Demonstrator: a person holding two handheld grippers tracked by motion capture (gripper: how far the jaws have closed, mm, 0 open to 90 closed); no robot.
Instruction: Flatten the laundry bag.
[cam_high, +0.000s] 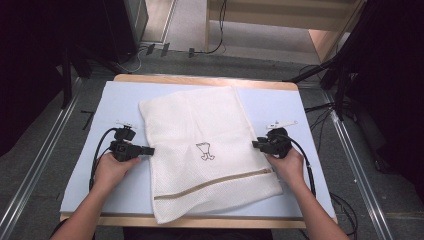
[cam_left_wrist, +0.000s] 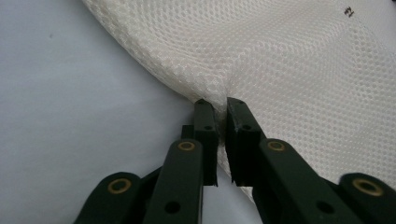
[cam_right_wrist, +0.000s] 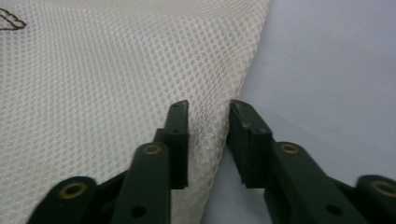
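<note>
A grey floor with trailing cables and a metal rail on either side surrounded the desk (cam_high: 280, 107), whose top was covered by a pale blue sheet with a wooden rim showing at the far and near edges. In the high view a white mesh laundry bag (cam_high: 210, 145) lay flat across the middle of it, skewed slightly, its zipper (cam_high: 215, 183) running near the close end and a small brown drawing (cam_high: 205, 151) at its centre. The left gripper (cam_high: 149, 149) met the bag's left edge and the right gripper (cam_high: 256, 144) its right edge, each held in a hand coming up from below.

In the left gripper view the fingers (cam_left_wrist: 205, 122) were pressed together on the bag's hem, a thin fold of mesh (cam_left_wrist: 261, 56) puckered between them. The bite looked shallow, so a lift could pull the slippery net free.

In the right gripper view the fingers (cam_right_wrist: 178, 123) stood partly spread, straddling the bag's edge (cam_right_wrist: 243, 70) without visibly pressing it. The risk here, as I judged it, was unevenness: if the left hand rose while the right had not clamped, the bag would hang from one side, twist and drag across the sheet. Closing too near the border could also catch only one layer, or miss the fabric and nip the sheet instead.
</note>
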